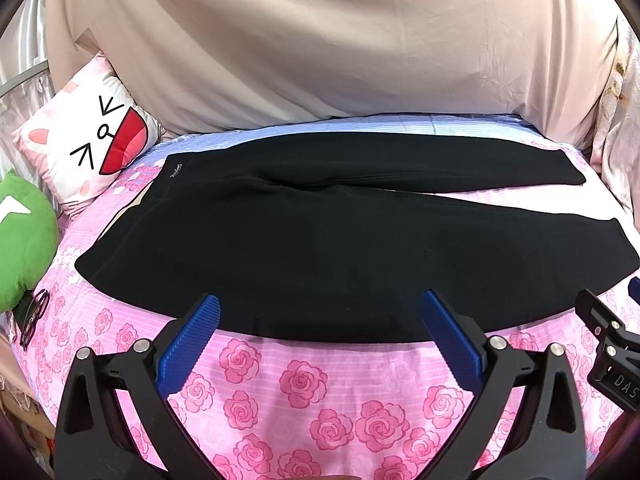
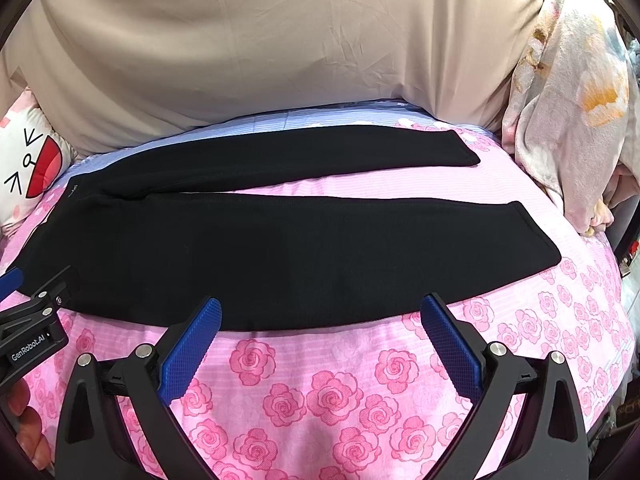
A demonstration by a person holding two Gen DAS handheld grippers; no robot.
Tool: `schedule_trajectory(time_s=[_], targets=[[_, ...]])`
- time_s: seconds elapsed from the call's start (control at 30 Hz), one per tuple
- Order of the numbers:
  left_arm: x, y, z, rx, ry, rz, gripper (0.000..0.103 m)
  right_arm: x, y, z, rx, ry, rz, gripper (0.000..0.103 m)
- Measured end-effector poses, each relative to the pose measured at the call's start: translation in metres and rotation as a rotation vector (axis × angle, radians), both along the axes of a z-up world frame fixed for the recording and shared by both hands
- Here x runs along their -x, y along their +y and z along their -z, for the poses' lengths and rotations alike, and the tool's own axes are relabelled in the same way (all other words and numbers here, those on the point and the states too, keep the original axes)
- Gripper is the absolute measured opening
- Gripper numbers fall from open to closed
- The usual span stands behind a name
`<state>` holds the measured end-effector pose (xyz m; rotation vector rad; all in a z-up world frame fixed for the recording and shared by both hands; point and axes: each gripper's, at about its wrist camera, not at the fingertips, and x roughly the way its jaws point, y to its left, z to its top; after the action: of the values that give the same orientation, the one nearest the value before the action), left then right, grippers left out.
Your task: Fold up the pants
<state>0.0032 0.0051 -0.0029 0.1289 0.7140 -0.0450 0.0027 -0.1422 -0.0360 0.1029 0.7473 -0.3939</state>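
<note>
Bed [image 1: 312, 392] with a pink rose-print cover, filling the lower half of both views; a beige sheet [image 1: 320, 40] rises behind it across the whole upper frame. Bare cover shows in a broad band along the bottom of each view, between the near edge of the pants and the camera.

Pants [image 1: 320, 240], black, lie flat across the middle of the bed, waistband at the left of the frame, both legs running to the right and parting in a narrow wedge. In the right wrist view the two leg ends [image 2: 520, 240] stop short of a crumpled floral blanket [image 2: 568, 120] at the right edge.

Pillow [image 1: 88, 140] with a cartoon face, upper left, just beside the waistband; a green plush [image 1: 24, 240] lies below it at the left edge.

Left gripper [image 1: 320, 312]: jaws spread wide, holding nothing, blue tips over the near hem of the pants. Right gripper [image 2: 322, 312]: likewise wide open and empty, tips at the same near edge.

Writing: a small white waistband label [image 1: 176, 170], unreadable; "GenRobot.AI" on the neighbouring gripper body at lower left of the right wrist view; "DAS" at lower right of the left wrist view.
</note>
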Motion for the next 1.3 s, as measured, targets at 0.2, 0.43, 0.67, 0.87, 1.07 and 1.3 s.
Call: schedule_trajectory(time_s=[0.2, 0.43, 0.67, 0.87, 1.07, 1.3], targets=[[-0.001, 0.000, 0.001, -0.001, 0.003, 0.000, 0.098, -0.001, -0.001, 0.002, -0.003, 0.005, 0.002, 0.098], [-0.003, -0.001, 0.003, -0.002, 0.008, -0.001, 0.098, -0.007, -0.001, 0.003, -0.002, 0.014, 0.003, 0.098], [-0.009, -0.002, 0.005, -0.003, 0.016, -0.001, 0.098, -0.011, -0.004, 0.006, -0.007, 0.025, 0.004, 0.098], [-0.014, -0.004, 0.007, -0.006, 0.024, -0.002, 0.098, -0.017, -0.007, 0.009, -0.010, 0.033, 0.005, 0.098], [-0.024, -0.004, 0.009, -0.008, 0.037, 0.008, 0.098, -0.026, -0.029, 0.015, -0.071, 0.043, -0.035, 0.098], [-0.058, 0.019, 0.016, 0.050, 0.097, 0.010, 0.098, -0.067, -0.174, 0.013, -0.210, 0.003, 0.046, 0.097]])
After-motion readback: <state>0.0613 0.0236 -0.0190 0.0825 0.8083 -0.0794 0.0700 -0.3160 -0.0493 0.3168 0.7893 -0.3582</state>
